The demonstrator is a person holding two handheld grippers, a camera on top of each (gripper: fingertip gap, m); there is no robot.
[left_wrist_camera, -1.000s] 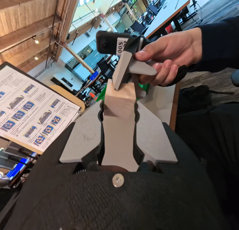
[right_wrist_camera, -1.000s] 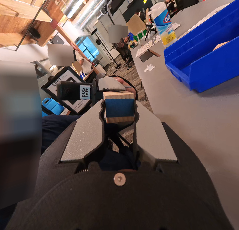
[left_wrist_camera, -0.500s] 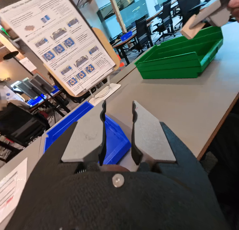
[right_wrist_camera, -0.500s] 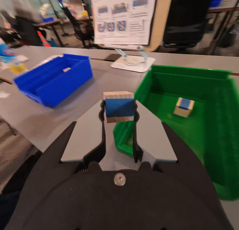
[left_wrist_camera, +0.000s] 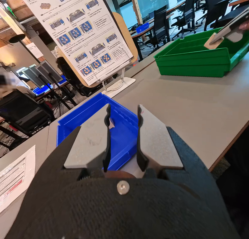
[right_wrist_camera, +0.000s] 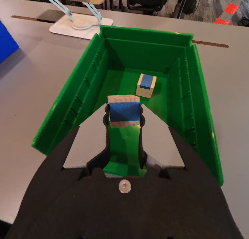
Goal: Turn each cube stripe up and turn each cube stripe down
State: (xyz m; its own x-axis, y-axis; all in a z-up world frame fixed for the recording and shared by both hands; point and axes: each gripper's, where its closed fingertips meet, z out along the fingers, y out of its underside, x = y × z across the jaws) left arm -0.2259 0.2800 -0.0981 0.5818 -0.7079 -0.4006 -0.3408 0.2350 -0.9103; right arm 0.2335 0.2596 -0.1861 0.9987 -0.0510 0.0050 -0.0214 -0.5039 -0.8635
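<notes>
- Now clamped across its plain side faces in the right gripper (right_wrist_camera: 124, 114): striped wooden cube (right_wrist_camera: 124, 111), above the green bin (right_wrist_camera: 86, 84).
- Likely light, rigid, easily pinched on flat faces.
- Parted and empty over the blue bin (left_wrist_camera: 86, 115): left gripper (left_wrist_camera: 123, 118).

Left tool (left_wrist_camera: 123, 115) released cube (right_wrist_camera: 124, 111) (handed over), right tool (right_wrist_camera: 123, 112) over green bin (right_wrist_camera: 75, 97)

Grey table (left_wrist_camera: 188, 111) carries it all: an instruction board (left_wrist_camera: 75, 30) on a white stand (left_wrist_camera: 118, 84) at its far edge, a printed sheet (left_wrist_camera: 12, 178) near left, office chairs (left_wrist_camera: 188, 14) beyond.
</notes>
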